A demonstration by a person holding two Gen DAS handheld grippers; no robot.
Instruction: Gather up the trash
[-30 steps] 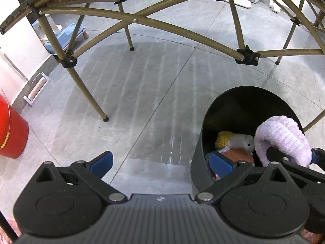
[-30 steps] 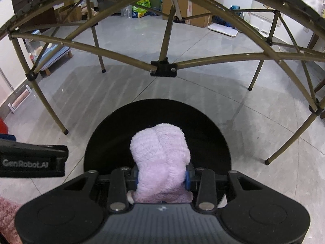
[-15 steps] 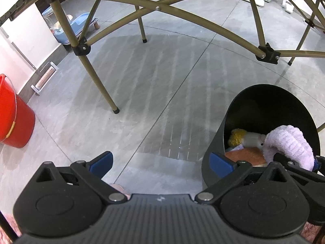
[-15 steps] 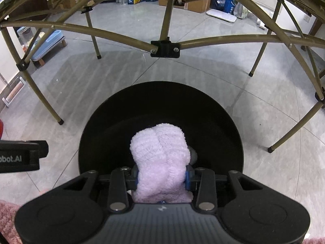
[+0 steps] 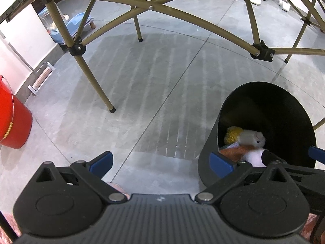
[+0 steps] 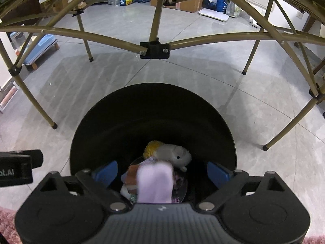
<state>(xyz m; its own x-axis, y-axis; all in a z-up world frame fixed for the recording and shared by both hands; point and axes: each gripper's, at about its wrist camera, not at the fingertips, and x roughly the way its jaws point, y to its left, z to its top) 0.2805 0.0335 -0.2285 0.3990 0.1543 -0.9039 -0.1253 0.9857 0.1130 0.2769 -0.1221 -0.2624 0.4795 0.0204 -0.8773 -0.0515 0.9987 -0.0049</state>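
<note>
Your right hand-held gripper [image 6: 162, 172] sits over the mouth of the black bin [image 6: 203, 109]; its jaws have just been opening and now stand wide, blue pads [image 6: 105, 171] clear of the lilac plush cloth [image 6: 155, 183]. The cloth is blurred between the pads, touching neither, above the bin's contents. Inside the bin lie a grey plush toy with a yellow end [image 6: 172, 152] and an orange-brown item [image 6: 132, 171]. Your left hand-held gripper [image 5: 160, 162] is also spread wide, with nothing between its pads, held above the grey tiled floor [image 5: 142, 81] just left of the bin [image 5: 264, 105]. A red bucket [image 5: 12, 122] stands well apart at the left, beyond the folding frame's leg [image 5: 95, 81].
</note>
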